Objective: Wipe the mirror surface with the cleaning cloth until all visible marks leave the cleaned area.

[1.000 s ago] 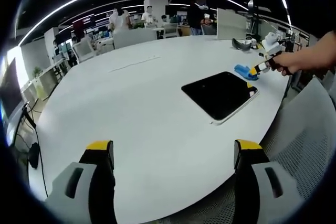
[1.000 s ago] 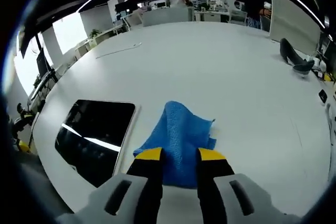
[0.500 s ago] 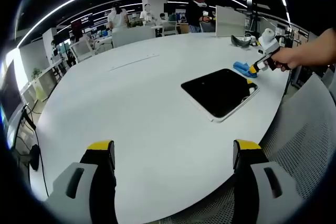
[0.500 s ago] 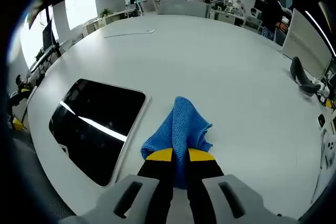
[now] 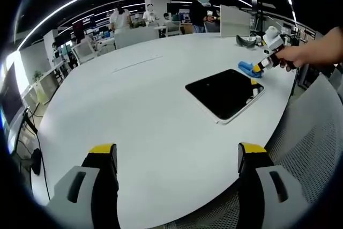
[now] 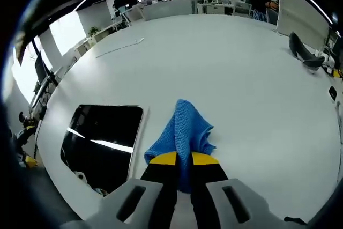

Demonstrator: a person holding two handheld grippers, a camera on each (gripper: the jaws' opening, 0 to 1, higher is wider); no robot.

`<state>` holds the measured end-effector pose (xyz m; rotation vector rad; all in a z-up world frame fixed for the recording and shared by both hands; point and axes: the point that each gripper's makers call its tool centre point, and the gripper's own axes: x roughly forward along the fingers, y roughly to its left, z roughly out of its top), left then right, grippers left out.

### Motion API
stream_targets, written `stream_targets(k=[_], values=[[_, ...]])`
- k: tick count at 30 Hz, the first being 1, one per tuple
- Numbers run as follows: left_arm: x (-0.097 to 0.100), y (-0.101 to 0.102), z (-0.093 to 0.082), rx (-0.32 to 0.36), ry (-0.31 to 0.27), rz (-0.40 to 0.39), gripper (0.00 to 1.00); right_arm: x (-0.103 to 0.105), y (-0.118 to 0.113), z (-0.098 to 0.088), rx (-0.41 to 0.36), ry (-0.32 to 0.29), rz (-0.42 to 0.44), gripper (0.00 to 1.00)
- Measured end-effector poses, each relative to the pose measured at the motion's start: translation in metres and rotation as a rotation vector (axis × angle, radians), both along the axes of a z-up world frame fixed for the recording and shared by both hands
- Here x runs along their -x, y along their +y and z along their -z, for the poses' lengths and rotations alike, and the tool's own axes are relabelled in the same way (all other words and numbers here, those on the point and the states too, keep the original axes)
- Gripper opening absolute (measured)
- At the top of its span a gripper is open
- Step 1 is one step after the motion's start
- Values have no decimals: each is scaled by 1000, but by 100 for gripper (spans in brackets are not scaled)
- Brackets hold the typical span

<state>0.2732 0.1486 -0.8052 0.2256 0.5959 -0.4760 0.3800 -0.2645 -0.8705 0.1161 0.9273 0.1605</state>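
Observation:
The mirror [image 5: 224,94] is a dark rectangular slab with a pale rim, lying flat on the white table [image 5: 144,100]; in the right gripper view the mirror [image 6: 102,140] lies left of the cloth. A blue woven cleaning cloth [image 6: 184,132] is bunched and pinched between the jaws of my right gripper [image 6: 183,159], just right of the mirror's edge. The left gripper view shows that cloth [image 5: 247,69] beyond the mirror's far corner, with my right gripper [image 5: 257,69] held by a hand. My left gripper [image 5: 177,156] stands open over the near table edge, holding nothing.
A grey mesh chair [image 5: 313,132] sits at the table's right side. A dark shoe-like object [image 6: 303,52] lies far right. A thin cable [image 6: 119,47] rests on the far table. Desks, monitors and people [image 5: 202,12] fill the office behind.
My right gripper closed on the blue cloth and bunched it up beside the mirror. The left gripper stayed still and open.

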Motion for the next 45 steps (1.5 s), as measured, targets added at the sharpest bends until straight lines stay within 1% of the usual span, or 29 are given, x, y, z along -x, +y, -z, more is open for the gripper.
stream_targets(k=[1,3,7,11,12,13,14,15,16,21,24,25,27,29,31,33,39,45], values=[[0,0,0,-1,0,0,92,-2,1,-5,-18,-13,5,2],[-1,1,-1,2,-6,-4,92,-3,3,-10,-17,-15,3,2],[0,0,-1,1,-5,-3,92,-9,15,-18,-44,-22,-11,2],[0,0,-1,-3,-4,0,91,-15,37,-32,-64,-46,-50,2],[0,0,-1,-5,-5,-1,91,-18,41,-34,-42,-59,-55,2],[0,0,-1,-5,-6,-1,91,-21,38,-35,17,-70,-74,2],[0,0,-1,-5,-6,-2,91,-22,42,-35,30,-72,-95,2],[0,0,-1,-5,-6,-2,90,-23,52,-35,4,-67,-91,2],[0,0,-2,-6,-6,-1,90,-24,57,-33,-6,-52,-92,2],[0,-1,-2,-1,-8,1,91,-30,75,-25,10,-35,-122,2],[0,-2,-3,17,-5,4,93,-31,78,-15,14,-13,-125,2],[-1,-8,-7,66,-12,10,95,-32,78,-11,16,-4,-121,2],[-1,-7,-9,69,-19,9,98,-32,81,-10,1,9,-113,2],[-1,-8,-8,77,-15,12,99,-32,83,-8,1,19,-116,2],[0,-10,-9,87,-16,19,99,-29,86,-8,7,25,-123,2],[0,-12,-10,102,-19,23,99,-29,88,-8,-4,31,-121,2],[2,-14,-6,144,13,24,99,-28,100,-6,-8,34,-147,2],[2,-14,-4,150,18,27,99,-30,116,-6,-24,41,-168,2]])
